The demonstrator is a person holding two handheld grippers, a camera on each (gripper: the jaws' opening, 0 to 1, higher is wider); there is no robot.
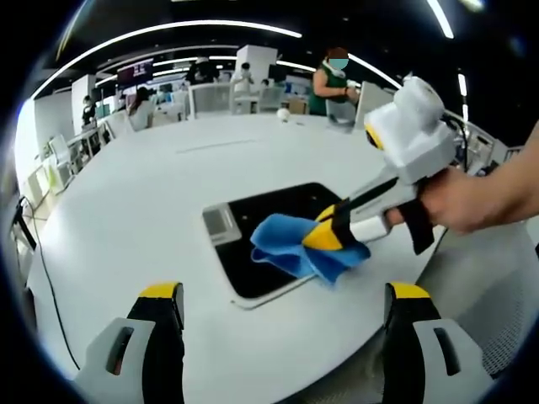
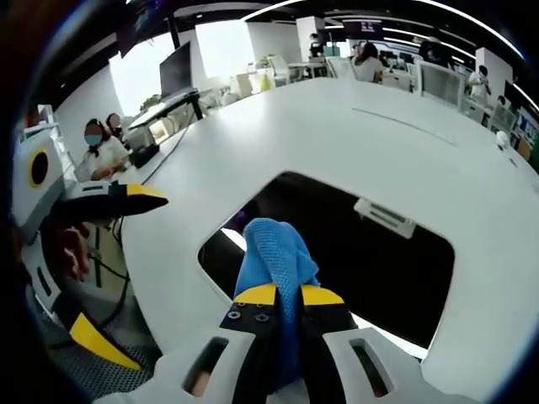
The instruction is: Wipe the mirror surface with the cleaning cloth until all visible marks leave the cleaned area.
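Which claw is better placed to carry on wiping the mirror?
The right claw: it is shut on the blue cloth, which lies on the mirror. The left claw is open, holds nothing and hangs short of the mirror.

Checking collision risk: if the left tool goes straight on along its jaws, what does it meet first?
Probably the mirror near its front edge, with the blue cloth held by the right tool just beyond. Depth is unclear.

Mirror [image 1: 278, 231] partly under cloth [image 1: 305, 248], marks indiscernible, far people blurred
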